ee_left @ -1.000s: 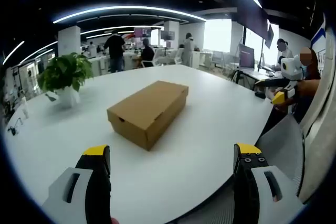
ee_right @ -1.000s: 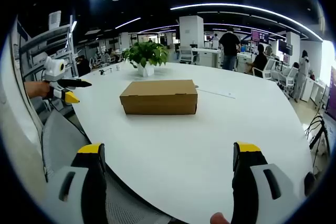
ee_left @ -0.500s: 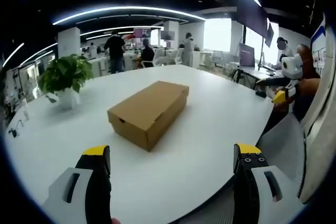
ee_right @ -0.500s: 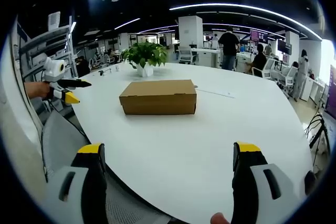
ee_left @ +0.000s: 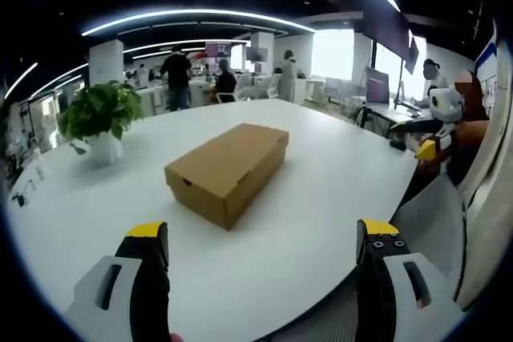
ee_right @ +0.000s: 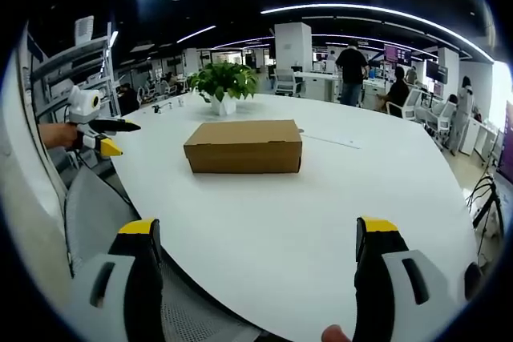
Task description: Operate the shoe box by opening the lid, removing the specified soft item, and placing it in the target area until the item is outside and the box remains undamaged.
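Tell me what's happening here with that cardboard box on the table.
A person holds two yellow-tipped grippers, the left gripper and right gripper, both open and back from a closed brown cardboard shoe box on the round white table. A potted green plant stands beyond it. The lid is still on; nothing touches the box.

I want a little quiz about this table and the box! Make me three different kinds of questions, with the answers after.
1. True or false: the shoe box has its lid shut.
2. What stands on the white table beyond the box? A) potted plant B) lamp C) kettle
3. Fill in: the left gripper and right gripper both have their jaws ____.

Key: 1 true; 2 A; 3 open, holding nothing.
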A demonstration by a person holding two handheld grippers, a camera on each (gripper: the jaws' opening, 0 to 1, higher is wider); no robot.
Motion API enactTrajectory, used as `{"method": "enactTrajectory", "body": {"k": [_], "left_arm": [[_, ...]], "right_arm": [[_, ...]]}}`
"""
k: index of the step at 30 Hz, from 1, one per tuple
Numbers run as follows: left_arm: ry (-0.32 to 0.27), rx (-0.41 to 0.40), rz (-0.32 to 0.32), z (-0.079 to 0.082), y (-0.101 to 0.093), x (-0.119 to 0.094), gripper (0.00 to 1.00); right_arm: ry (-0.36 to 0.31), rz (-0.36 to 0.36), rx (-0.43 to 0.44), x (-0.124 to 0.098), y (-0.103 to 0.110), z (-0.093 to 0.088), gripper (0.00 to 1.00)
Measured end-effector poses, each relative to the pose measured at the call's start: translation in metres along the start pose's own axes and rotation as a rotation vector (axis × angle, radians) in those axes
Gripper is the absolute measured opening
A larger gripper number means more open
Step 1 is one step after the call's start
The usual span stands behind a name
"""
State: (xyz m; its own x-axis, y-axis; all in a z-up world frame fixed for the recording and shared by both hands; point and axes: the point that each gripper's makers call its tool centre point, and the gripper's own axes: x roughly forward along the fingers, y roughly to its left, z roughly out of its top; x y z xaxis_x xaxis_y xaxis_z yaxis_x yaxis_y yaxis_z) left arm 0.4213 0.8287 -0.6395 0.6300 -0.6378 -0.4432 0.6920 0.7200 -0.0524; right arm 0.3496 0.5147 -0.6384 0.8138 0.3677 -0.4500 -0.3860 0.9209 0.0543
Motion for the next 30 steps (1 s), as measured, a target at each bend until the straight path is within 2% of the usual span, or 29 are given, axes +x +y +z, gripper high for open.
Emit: {"method": "enactTrajectory", "body": {"k": [30], "left_arm": [[0.012, -0.01, 0.012, 0.0, 0.004, 0.008, 1.0]], "right_arm": [[0.006, 0.015, -0.008, 0.01, -0.007, 0.005, 0.96]]}}
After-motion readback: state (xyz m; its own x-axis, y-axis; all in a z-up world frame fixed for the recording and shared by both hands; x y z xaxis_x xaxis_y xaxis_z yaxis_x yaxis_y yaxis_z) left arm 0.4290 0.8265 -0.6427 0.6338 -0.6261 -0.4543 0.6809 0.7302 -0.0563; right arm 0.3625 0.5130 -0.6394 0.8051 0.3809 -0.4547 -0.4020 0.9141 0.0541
